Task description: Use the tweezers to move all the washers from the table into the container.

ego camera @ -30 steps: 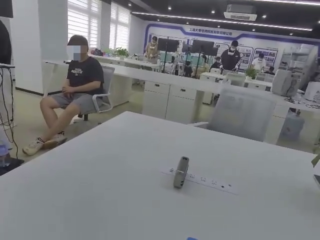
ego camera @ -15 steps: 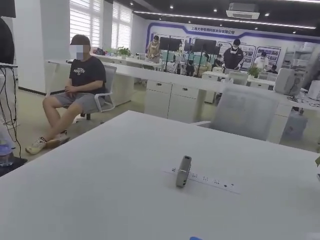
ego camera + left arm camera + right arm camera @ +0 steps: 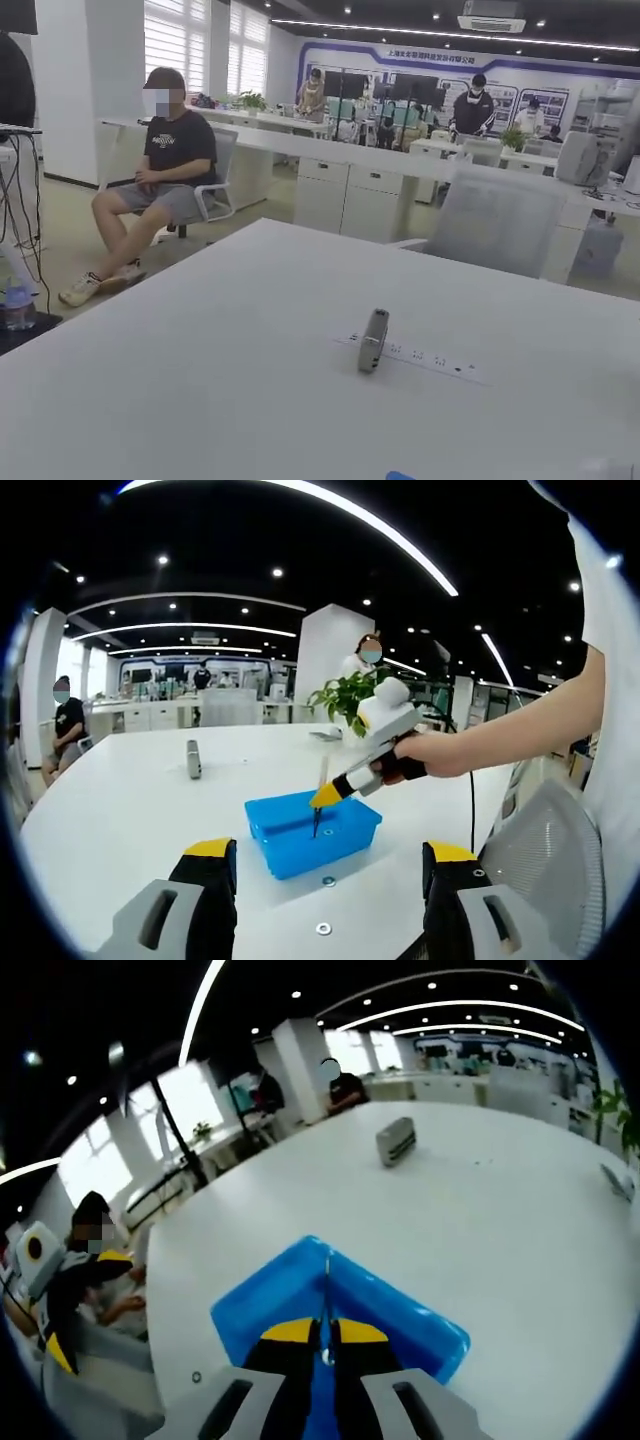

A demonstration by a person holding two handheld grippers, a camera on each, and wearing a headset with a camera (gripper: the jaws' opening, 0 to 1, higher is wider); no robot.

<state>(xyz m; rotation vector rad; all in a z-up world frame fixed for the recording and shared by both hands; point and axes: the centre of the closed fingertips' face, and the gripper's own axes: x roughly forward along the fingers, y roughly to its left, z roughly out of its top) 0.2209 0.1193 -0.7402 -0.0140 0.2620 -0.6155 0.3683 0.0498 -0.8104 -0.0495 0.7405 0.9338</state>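
Tweezers (image 3: 327,1290) are being clamped by the right gripper (image 3: 325,1332) over the blue container (image 3: 300,837); the left gripper (image 3: 330,852) is being held spread wide; two washers (image 3: 329,881) are lying beside the container.

- A broad white counter (image 3: 200,380) lies in the foreground, with a power strip (image 3: 425,358) flat on its top.
- A grey mesh chair (image 3: 495,222) stands at its far edge.
- Long white desks (image 3: 280,140) with drawer units (image 3: 320,195) cross the room behind.
- Windows with blinds (image 3: 185,35) glow at the back left, beside a white pillar (image 3: 85,90).
- The ceiling (image 3: 400,10) is dark, with light strips (image 3: 400,33) and round spots.
- The back wall (image 3: 440,65) carries blue trim and posters.
- A person (image 3: 165,160) sits at the left, feet on a pale floor (image 3: 60,240).
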